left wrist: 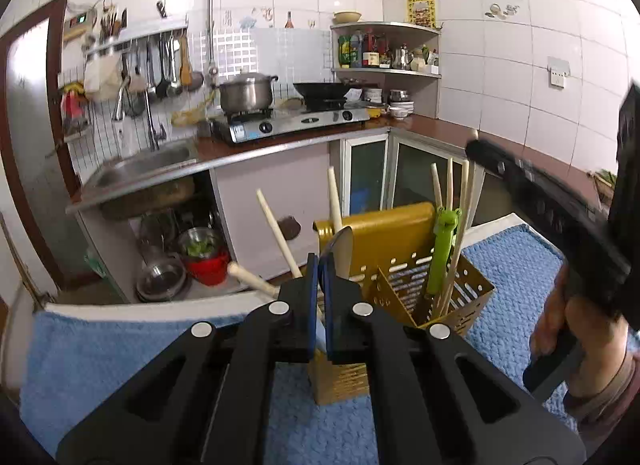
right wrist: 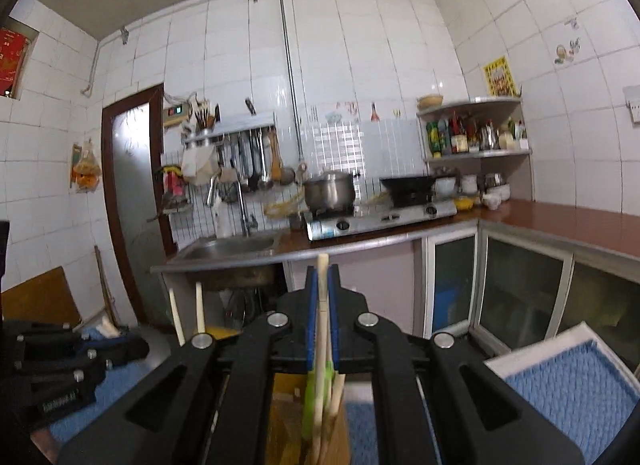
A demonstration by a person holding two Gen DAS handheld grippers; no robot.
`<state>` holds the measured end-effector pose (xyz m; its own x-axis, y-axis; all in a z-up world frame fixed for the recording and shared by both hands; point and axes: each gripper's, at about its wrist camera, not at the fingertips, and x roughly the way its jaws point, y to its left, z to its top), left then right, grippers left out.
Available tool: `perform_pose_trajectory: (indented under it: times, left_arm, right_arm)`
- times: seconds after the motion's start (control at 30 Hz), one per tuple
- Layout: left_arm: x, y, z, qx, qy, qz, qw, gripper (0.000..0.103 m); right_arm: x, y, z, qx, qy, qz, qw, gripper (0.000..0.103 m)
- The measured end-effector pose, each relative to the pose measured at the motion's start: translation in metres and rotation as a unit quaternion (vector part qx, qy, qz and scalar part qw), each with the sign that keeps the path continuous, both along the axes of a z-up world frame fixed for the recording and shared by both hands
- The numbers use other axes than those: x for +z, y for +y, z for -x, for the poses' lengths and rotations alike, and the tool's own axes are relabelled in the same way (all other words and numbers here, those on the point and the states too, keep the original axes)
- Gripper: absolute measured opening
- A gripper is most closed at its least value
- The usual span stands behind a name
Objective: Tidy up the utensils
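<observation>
A yellow perforated utensil holder (left wrist: 400, 225) (right wrist: 288, 425) stands on a blue towel (left wrist: 512, 305) (right wrist: 580, 385). In it are a green frog-headed utensil (left wrist: 444, 241) (right wrist: 310, 405), pale chopsticks (left wrist: 450, 205) and cream-handled utensils (left wrist: 334, 201). My right gripper (right wrist: 322, 293) (left wrist: 478, 147) is shut on a chopstick (right wrist: 322, 305) whose lower end reaches into the holder beside the frog piece. My left gripper (left wrist: 320, 269) (right wrist: 120, 349) hangs just in front of the holder, shut. A wooden spoon bowl (left wrist: 343, 251) shows right behind its right fingertip; whether it is gripped I cannot tell.
A person's hand (left wrist: 580, 329) holds the right gripper's handle. Behind run a brown counter (right wrist: 560, 221), a steel sink (left wrist: 140, 165), a stove (left wrist: 292, 123) with a pot (left wrist: 246, 95) and a wok, and a corner shelf (left wrist: 388, 49). Bowls sit under the sink (left wrist: 180, 261).
</observation>
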<state>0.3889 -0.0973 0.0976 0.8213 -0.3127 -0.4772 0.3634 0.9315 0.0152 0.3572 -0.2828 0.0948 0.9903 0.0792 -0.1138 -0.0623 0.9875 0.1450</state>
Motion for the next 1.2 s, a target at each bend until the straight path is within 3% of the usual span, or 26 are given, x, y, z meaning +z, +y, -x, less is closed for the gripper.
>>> perform_pose_trajectory:
  times: [0.17, 0.2, 0.23, 0.27, 0.3, 0.33, 0.47, 0.53, 0.63, 0.87, 1.07, 1.2]
  left_arm:
    - [0.001, 0.011, 0.010, 0.011, 0.011, 0.022, 0.9996, 0.005]
    - [0.004, 0.015, 0.015, 0.014, 0.011, 0.026, 0.9995, 0.011]
    - [0.008, 0.020, 0.020, 0.018, 0.009, 0.030, 0.9994, 0.023]
    - [0.013, 0.024, 0.027, 0.023, 0.004, 0.035, 0.9991, 0.031]
    - [0.017, 0.029, 0.033, 0.028, -0.001, 0.039, 0.9988, 0.049]
    - [0.022, 0.035, 0.043, 0.033, -0.010, 0.047, 0.9983, 0.059]
    - [0.041, 0.054, 0.077, 0.045, -0.027, 0.058, 0.9970, 0.067]
    - [0.048, 0.063, 0.095, 0.051, -0.038, 0.064, 0.9959, 0.081]
    - [0.055, 0.076, 0.126, 0.067, -0.062, 0.067, 0.9935, 0.094]
    - [0.051, 0.092, 0.195, 0.087, -0.077, 0.060, 0.9914, 0.098]
    - [0.035, 0.090, 0.243, 0.104, -0.090, 0.043, 0.9896, 0.098]
    - [0.010, 0.092, 0.273, 0.121, -0.085, 0.054, 0.9875, 0.098]
  right_arm:
    - [-0.011, 0.002, 0.006, 0.019, 0.045, 0.009, 0.999, 0.007]
    - [-0.009, 0.003, 0.010, 0.020, 0.052, 0.012, 0.998, 0.008]
    - [-0.006, 0.003, 0.013, 0.020, 0.055, 0.015, 0.998, 0.013]
    - [-0.004, 0.003, 0.017, 0.018, 0.059, 0.019, 0.998, 0.038]
    - [0.001, 0.002, 0.023, 0.014, 0.060, 0.020, 0.998, 0.063]
    - [0.004, 0.001, 0.028, 0.010, 0.057, 0.019, 0.998, 0.064]
    - [0.022, 0.001, 0.056, 0.004, 0.059, 0.029, 0.998, 0.065]
    - [0.029, 0.003, 0.075, 0.004, 0.054, 0.033, 0.998, 0.070]
    - [0.036, 0.008, 0.102, -0.001, 0.045, 0.044, 0.998, 0.080]
    - [0.029, 0.022, 0.174, 0.002, 0.040, 0.037, 0.999, 0.098]
    - [0.002, 0.032, 0.231, -0.004, 0.052, 0.020, 0.998, 0.099]
    - [-0.020, 0.039, 0.265, -0.014, 0.064, 0.004, 0.998, 0.099]
